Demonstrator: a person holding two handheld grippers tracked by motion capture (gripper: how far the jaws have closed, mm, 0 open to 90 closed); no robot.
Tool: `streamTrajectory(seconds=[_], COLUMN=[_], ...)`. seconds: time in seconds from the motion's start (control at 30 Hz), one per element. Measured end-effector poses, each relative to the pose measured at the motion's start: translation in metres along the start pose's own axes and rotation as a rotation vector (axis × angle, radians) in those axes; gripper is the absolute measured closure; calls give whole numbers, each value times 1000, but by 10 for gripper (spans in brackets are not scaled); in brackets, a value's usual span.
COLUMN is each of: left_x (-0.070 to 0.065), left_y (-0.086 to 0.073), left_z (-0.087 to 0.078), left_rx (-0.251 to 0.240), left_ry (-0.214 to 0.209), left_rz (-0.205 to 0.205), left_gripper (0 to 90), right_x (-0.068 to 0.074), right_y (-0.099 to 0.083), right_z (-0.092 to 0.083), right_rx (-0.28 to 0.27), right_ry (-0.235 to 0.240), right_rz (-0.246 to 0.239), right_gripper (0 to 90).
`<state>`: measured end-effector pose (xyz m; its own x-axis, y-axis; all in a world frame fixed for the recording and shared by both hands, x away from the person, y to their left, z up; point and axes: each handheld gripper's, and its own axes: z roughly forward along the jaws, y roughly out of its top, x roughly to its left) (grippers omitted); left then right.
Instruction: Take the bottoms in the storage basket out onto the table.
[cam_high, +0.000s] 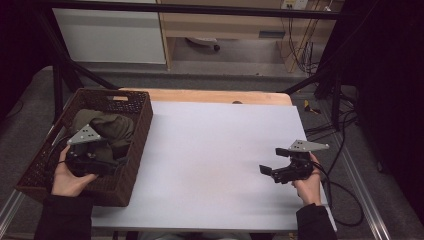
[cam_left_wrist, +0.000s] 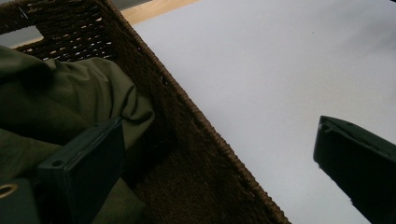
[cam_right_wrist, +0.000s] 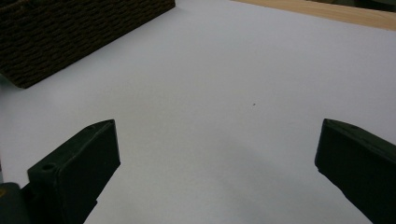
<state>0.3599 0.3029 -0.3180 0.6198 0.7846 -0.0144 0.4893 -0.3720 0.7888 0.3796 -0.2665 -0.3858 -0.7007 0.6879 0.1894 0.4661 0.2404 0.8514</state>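
Note:
A dark brown wicker basket (cam_high: 144, 117) stands at the table's left edge, holding a crumpled olive-green cloth (cam_high: 107, 126). My left gripper (cam_high: 118, 162) is open at the basket's near right wall. In the left gripper view (cam_left_wrist: 219, 140) one jaw rests inside against the cloth (cam_left_wrist: 70, 98) and the other hangs outside over the white surface, with the basket wall (cam_left_wrist: 187, 154) between them. My right gripper (cam_high: 273, 160) is low over the white surface at the right, open with nothing between its jaws (cam_right_wrist: 217, 154). The basket's side (cam_right_wrist: 70, 32) lies beyond it.
A white board (cam_high: 210, 150) covers most of the table, with a strip of bare wood (cam_high: 210, 96) along its far edge. Cables (cam_high: 345, 150) trail over the floor to the right. Black frame posts (cam_high: 57, 80) rise behind the basket.

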Motion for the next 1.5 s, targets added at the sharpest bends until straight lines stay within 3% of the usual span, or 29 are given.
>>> streamTrajectory(seconds=[0.7, 1.5], left_x=[12, 32], left_y=[-6, -9], left_z=[-14, -34], left_rx=[-9, 7], left_ry=[25, 146], left_rz=[-28, -86], left_gripper=[22, 16], right_x=[-1, 0], right_y=[-1, -1], right_z=[0, 0], right_rx=[3, 3], right_ry=[0, -7], right_rz=[1, 0], right_gripper=[5, 5])
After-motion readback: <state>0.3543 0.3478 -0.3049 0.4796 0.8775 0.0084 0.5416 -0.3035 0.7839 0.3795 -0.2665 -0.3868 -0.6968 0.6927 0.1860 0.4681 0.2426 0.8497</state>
